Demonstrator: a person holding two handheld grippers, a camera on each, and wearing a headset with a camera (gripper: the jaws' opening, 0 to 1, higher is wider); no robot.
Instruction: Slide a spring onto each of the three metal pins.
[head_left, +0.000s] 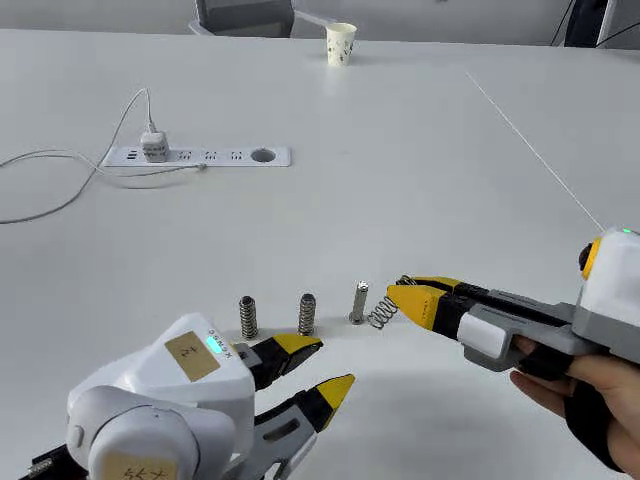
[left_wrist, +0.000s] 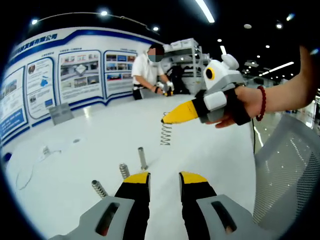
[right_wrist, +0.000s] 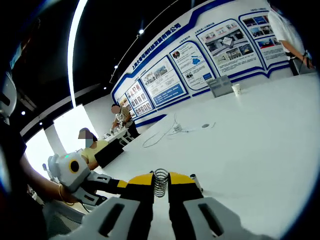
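Two sprung pins, one bare pin, one spring in right claw.

Pins stand in a row on the table (power strip behind).

Right claw pinches the spring; left claw parted.

Counter: white, smooth, low sheen. Spring: bright metal wire, glossy. Bare pin: grey metal, satin finish. Left gripper and right gripper: matt white and grey plastic shells. Fingers: smooth yellow plastic. Far cup: paper, matt.
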